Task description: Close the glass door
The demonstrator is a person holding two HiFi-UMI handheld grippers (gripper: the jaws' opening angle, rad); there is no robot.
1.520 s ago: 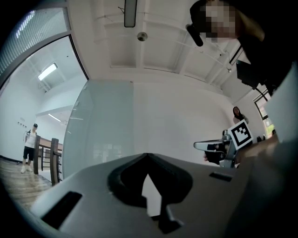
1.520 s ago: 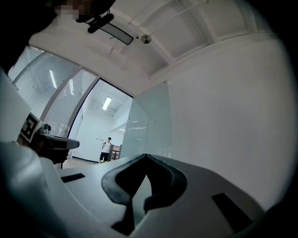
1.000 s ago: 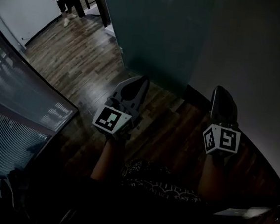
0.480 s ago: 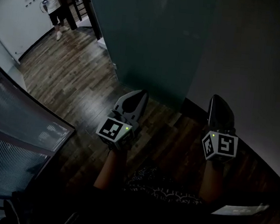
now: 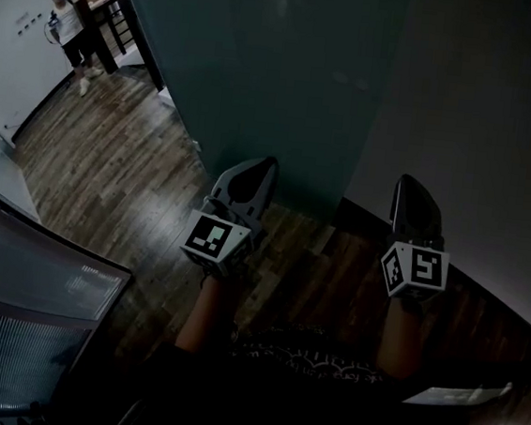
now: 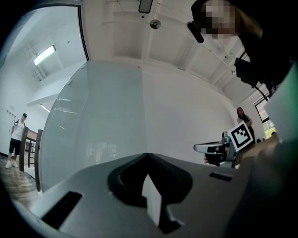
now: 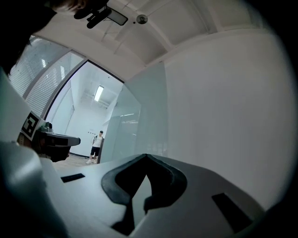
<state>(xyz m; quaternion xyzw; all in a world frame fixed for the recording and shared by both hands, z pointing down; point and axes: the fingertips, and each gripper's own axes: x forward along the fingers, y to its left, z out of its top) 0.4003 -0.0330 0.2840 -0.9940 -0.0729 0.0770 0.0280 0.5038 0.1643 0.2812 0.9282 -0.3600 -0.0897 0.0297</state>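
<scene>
The left gripper point(image 5: 256, 168), grey jaws pressed together on nothing, points at the tall frosted blue-green glass door point(image 5: 262, 65) standing ahead of its tips, with no visible contact. The right gripper point(image 5: 411, 189), likewise closed and empty, faces the plain pale wall point(image 5: 474, 116) beside the door's edge. The closed tips probably serve as blunt pushers for moving the panel shut.

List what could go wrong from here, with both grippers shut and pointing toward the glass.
1. The left gripper and right gripper are shut and point toward the frosted glass panel; the hard tips may knock or scratch it.
2. No handle shows in any view, so a push could slip on smooth glass.
3. A bystander stands beyond the opening.
</scene>
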